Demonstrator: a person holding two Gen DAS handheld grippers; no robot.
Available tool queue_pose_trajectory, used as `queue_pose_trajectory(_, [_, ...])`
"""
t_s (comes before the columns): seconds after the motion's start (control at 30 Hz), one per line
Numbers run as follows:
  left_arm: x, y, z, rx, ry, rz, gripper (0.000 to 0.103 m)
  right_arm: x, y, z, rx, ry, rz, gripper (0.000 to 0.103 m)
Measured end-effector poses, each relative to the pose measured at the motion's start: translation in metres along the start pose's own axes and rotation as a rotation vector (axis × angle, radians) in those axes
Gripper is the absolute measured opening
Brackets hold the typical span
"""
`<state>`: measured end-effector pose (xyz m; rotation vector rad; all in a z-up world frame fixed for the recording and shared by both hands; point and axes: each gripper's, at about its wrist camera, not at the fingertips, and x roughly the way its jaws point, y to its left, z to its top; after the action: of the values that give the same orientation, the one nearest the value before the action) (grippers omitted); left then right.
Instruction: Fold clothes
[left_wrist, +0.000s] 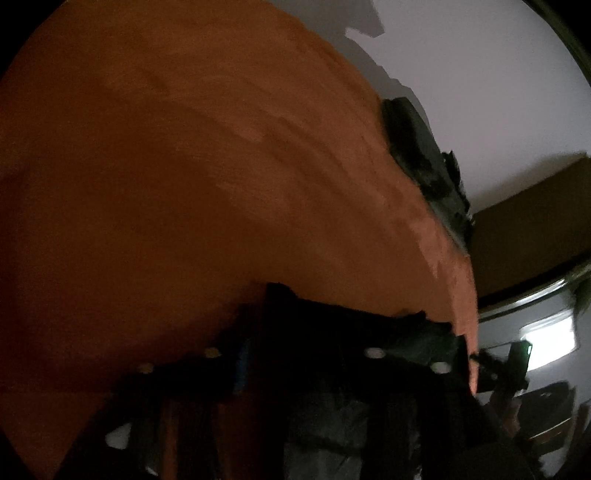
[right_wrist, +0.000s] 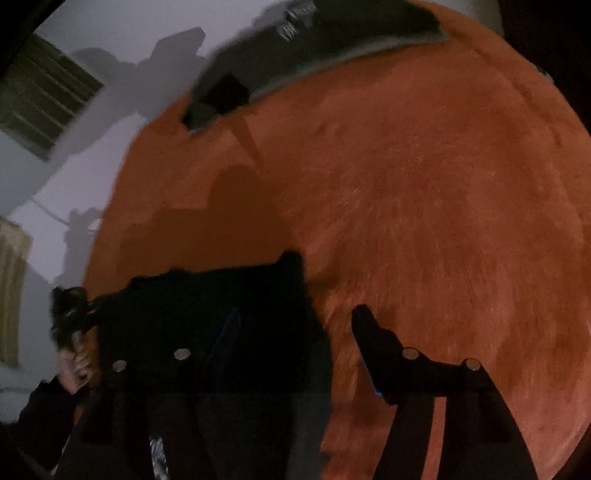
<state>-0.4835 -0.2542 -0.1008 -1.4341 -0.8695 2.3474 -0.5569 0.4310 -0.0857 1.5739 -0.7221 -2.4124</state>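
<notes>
A rust-orange cover (left_wrist: 184, 166) fills both views. A black garment (left_wrist: 343, 317) lies bunched at its near edge, right at my left gripper (left_wrist: 299, 339). The cloth and the dark hide that gripper's tips, so its state is unclear. In the right wrist view the same black garment (right_wrist: 221, 295) lies around the left finger (right_wrist: 229, 332) of my right gripper (right_wrist: 299, 314). That gripper is open: orange cover shows in the gap, and its right finger (right_wrist: 373, 339) stands clear of the cloth. A dark grey garment (right_wrist: 314, 48) with white print lies at the cover's far edge.
A person's hand (right_wrist: 75, 363) grips a dark handle at the cover's left edge. The dark grey garment (left_wrist: 417, 147) lies along the cover's right edge. Beyond are a white wall (left_wrist: 480, 74), a brown box (left_wrist: 535, 221) and a slatted vent (right_wrist: 44, 96).
</notes>
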Motion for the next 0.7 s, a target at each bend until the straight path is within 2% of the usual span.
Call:
queue_pose_trajectory(0.07, [0.0, 0.001, -0.003, 0.001, -0.009, 0.03, 0.011, 0.015, -0.005, 0.01, 0.036, 0.017, 0.012, 0.06])
queue_pose_trajectory(0.1, [0.001, 0.001, -0.002, -0.002, -0.016, 0.034, 0.011, 0.022, -0.007, 0.012, 0.056, 0.03, 0.033, 0.048])
queue_pose_trajectory(0.13, [0.001, 0.001, -0.002, -0.004, -0.023, 0.037, 0.01, 0.029, -0.009, 0.012, 0.078, 0.046, 0.062, 0.02])
queue_pose_trajectory(0.17, [0.0, 0.001, -0.003, -0.003, -0.029, 0.04, 0.01, 0.032, -0.011, 0.012, 0.095, 0.058, 0.087, 0.002])
queue_pose_trajectory(0.33, [-0.009, -0.005, -0.006, 0.045, -0.059, 0.075, 0.009, 0.001, -0.016, 0.0, 0.142, -0.085, 0.094, 0.004])
queue_pose_trajectory(0.47, [0.001, -0.008, -0.003, 0.069, -0.041, 0.101, 0.009, 0.022, -0.004, 0.0, 0.043, -0.032, -0.046, 0.004])
queue_pose_trajectory(0.57, [0.005, -0.005, -0.002, 0.058, -0.039, 0.112, 0.009, 0.022, -0.008, 0.003, 0.071, -0.073, -0.045, 0.004])
queue_pose_trajectory(0.7, [0.004, -0.003, -0.002, 0.062, -0.038, 0.109, 0.01, 0.028, -0.014, 0.004, 0.096, -0.057, -0.041, 0.005])
